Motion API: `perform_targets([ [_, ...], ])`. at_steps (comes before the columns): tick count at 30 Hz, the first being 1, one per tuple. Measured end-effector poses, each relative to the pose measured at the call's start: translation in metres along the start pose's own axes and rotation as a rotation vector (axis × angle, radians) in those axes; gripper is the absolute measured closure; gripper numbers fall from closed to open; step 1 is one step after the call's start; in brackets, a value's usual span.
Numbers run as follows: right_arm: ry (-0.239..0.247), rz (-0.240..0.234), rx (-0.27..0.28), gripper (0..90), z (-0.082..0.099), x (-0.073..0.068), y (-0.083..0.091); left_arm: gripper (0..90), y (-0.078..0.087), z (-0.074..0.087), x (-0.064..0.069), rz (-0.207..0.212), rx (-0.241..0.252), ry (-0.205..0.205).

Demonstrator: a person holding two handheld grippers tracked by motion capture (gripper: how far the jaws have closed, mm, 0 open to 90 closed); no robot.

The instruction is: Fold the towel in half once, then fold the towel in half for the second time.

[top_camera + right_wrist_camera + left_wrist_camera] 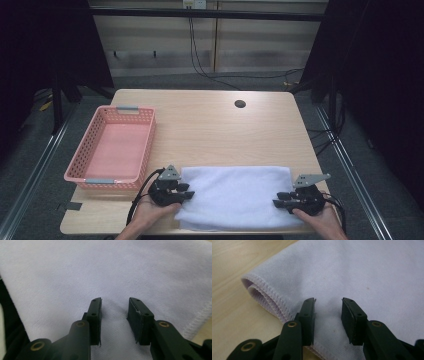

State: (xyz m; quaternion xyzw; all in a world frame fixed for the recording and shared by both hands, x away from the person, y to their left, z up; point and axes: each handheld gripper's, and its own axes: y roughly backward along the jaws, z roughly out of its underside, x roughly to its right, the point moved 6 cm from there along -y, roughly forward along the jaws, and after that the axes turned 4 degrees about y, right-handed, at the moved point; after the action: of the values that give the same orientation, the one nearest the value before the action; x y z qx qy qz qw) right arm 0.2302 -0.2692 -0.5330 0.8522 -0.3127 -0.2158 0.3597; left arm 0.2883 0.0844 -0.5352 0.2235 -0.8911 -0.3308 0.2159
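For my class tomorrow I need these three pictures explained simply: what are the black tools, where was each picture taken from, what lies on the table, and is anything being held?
No robot here: a person holds a hand-held clamp tool, a gripper, in each hand. The high view looks down on the table from above. The left gripper and right gripper sit at the two ends of a folded white towel. A pink basket, with nothing in it, stands to the left. The other two pictures come from cameras riding on each gripper, looking along its two black jaws. In both, the left gripper and the right gripper have their jaws apart over the towel, with no cloth pinched. Nothing is held.
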Motion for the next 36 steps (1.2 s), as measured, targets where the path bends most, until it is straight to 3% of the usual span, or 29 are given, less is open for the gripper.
perform_targets([
  [3,-0.016,0.034,0.013,63.6,-0.005,0.015,-0.002,63.4,-0.008,-0.008,-0.004,-0.005,0.016,0.005],
  [4,-0.016,0.034,0.013,63.6,-0.005,0.015,-0.002,63.4,-0.008,-0.008,-0.004,-0.005,0.016,0.005],
  [5,-0.037,0.042,0.026,63.7,-0.008,0.028,-0.004,63.4,-0.013,-0.013,-0.007,-0.01,0.023,0.022],
  [13,-0.09,0.078,0.063,59.8,-0.022,0.063,-0.013,64.1,-0.03,-0.033,-0.022,-0.031,0.035,0.054],
  [17,-0.113,0.033,0.062,48.2,-0.024,0.063,-0.012,61.9,-0.032,-0.037,-0.023,-0.039,0.034,0.035],
  [19,-0.106,0.036,0.072,45.8,-0.024,0.061,-0.01,56.7,-0.03,-0.039,-0.023,-0.031,0.04,0.047],
  [20,-0.103,0.043,0.092,44.7,-0.026,0.059,-0.008,56.7,-0.027,-0.042,-0.025,-0.03,0.053,0.066],
  [21,-0.081,0.025,0.12,44.7,-0.031,0.048,-0.003,55.8,-0.023,-0.047,-0.027,-0.037,0.057,0.066],
  [22,-0.081,0.025,0.12,44.7,-0.031,0.048,-0.003,55.3,-0.023,-0.047,-0.027,-0.037,0.057,0.066],
  [23,-0.053,-0.005,0.131,44.4,-0.038,0.034,-0.003,54.8,-0.02,-0.053,-0.032,-0.036,0.075,0.071],
  [25,-0.022,-0.012,0.133,44.0,-0.044,0.02,-0.006,54.5,-0.019,-0.057,-0.039,-0.043,0.075,0.086],
  [26,-0.022,-0.012,0.133,44.0,-0.044,0.02,-0.006,54.5,-0.019,-0.057,-0.039,-0.043,0.075,0.086],
  [27,-0.007,-0.036,0.14,44.3,-0.048,0.011,-0.008,54.5,-0.019,-0.059,-0.042,-0.047,0.079,0.088],
  [28,0.027,-0.064,0.143,44.4,-0.057,-0.006,-0.014,62.4,-0.019,-0.06,-0.044,-0.049,0.083,0.086],
  [30,0.035,-0.08,0.145,44.2,-0.06,-0.011,-0.016,62.9,-0.021,-0.059,-0.044,-0.035,0.069,0.073],
  [31,0.062,-0.111,0.142,44.2,-0.066,-0.027,-0.025,61.7,-0.026,-0.055,-0.045,-0.047,0.035,0.069],
  [36,0.16,-0.168,0.098,44.0,-0.076,-0.064,-0.047,67.6,-0.037,-0.051,-0.049,-0.086,0.004,0.04],
])
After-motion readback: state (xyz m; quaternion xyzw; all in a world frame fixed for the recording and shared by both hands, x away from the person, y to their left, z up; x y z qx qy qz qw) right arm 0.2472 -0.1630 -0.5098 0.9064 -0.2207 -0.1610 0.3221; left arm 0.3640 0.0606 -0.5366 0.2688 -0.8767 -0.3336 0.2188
